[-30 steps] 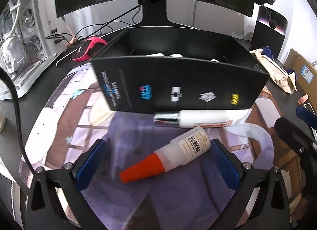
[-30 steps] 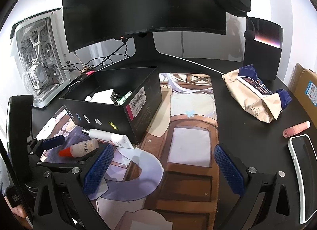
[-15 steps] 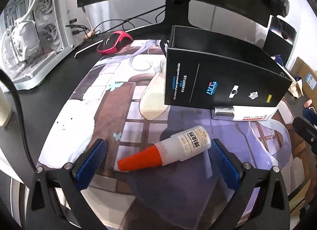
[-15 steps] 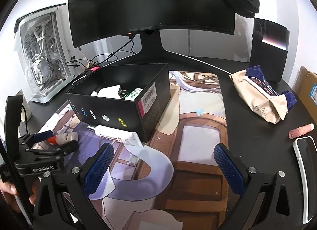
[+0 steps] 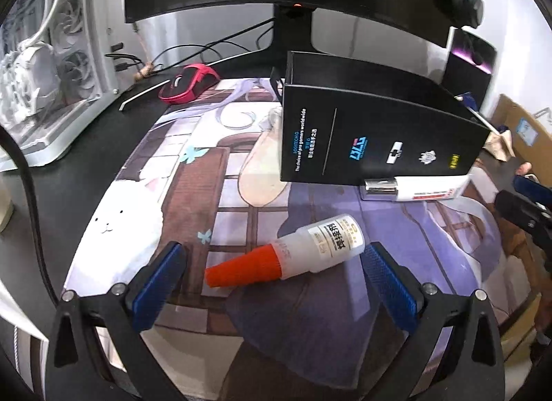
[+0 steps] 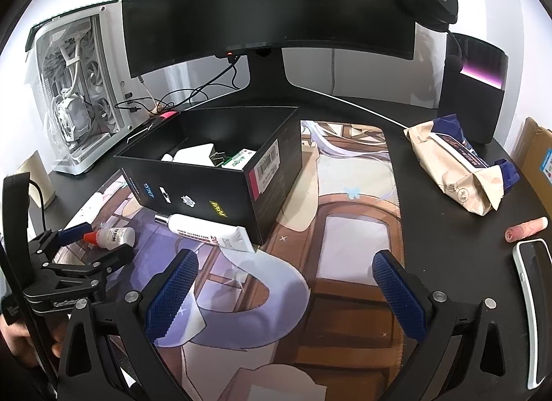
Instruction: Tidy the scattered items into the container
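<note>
A small white bottle with an orange cone cap [image 5: 293, 256] lies on its side on the printed desk mat, between the blue pads of my left gripper [image 5: 272, 278], which is open around it without touching. Behind it a white tube with a silver cap [image 5: 414, 188] rests against the front wall of the black box [image 5: 372, 145]. In the right wrist view the same bottle [image 6: 110, 237] sits between the left gripper's fingers, and the tube [image 6: 207, 232] lies by the box [image 6: 220, 194], which holds a white charger and small packs. My right gripper [image 6: 284, 292] hangs open over the mat, empty.
A pink-and-black mouse [image 5: 188, 83] sits behind the mat on the left, near a white PC case [image 5: 45, 66]. A monitor stand [image 6: 265, 80] rises behind the box. On the right lie a paper-wrapped pack [image 6: 459, 166], a pink tube [image 6: 526, 228] and a phone [image 6: 533, 297].
My left gripper has swung left and back, so the box now shows its corner and sits farther right. The bottle stays between the open fingers. The right gripper has risen slightly.
</note>
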Demonstrator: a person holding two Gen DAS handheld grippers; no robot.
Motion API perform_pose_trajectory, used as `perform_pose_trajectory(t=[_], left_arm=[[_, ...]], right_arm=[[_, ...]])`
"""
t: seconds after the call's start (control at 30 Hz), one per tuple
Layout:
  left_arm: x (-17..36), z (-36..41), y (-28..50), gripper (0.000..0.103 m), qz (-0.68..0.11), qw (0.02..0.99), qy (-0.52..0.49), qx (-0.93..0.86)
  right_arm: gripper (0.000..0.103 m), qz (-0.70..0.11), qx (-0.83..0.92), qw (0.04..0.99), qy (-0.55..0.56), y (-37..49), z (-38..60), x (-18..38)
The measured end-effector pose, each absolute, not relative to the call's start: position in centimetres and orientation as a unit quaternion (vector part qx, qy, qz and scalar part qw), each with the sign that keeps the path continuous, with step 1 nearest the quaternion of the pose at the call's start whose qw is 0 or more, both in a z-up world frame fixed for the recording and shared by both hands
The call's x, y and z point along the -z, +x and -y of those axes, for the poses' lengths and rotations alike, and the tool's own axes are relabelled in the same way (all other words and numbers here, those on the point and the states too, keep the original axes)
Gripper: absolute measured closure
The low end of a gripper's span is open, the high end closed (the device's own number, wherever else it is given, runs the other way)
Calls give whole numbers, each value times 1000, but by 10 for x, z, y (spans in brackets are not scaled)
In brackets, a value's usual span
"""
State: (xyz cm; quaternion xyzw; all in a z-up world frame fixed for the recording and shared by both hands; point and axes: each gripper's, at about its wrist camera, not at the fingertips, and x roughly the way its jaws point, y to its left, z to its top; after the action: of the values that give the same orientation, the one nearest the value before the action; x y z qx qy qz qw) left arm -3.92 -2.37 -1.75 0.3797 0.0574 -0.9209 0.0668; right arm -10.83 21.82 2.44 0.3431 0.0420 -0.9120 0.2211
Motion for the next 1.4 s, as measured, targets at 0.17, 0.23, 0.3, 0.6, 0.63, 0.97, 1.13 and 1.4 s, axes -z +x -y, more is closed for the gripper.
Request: perform_pose_trajectory(t=[0.17, 0.23, 0.3, 0.6, 0.63, 0.97, 1.13, 1.4], left_arm=[[17, 26, -34, 2, -43, 34, 376, 925], [17, 27, -33, 2, -39, 29, 376, 925], [17, 28, -34, 2, -38, 28, 379, 924], [17, 35, -44, 0, -38, 37, 385, 921], [18, 35, -45, 0, -34, 36, 386, 921], [15, 55, -44, 0, -55, 18, 385, 921], [16, 54, -44, 0, -49, 18, 385, 922], [17, 52, -45, 0, -42, 23, 387, 921]], right_arm=[[1, -45, 911, 221, 345, -108, -213, -24], [1, -47, 910, 222, 346, -108, -209, -23], [1, -50, 910, 223, 347, -109, -204, -23], [1, -64, 902, 225, 364, -117, -170, -22], [1, -64, 901, 223, 366, -118, -166, -21], [1, -56, 890, 214, 399, -126, -143, -12], [1, -66, 878, 267, 392, -111, -140, -13], [1, -51, 880, 256, 397, -126, -154, -13]])
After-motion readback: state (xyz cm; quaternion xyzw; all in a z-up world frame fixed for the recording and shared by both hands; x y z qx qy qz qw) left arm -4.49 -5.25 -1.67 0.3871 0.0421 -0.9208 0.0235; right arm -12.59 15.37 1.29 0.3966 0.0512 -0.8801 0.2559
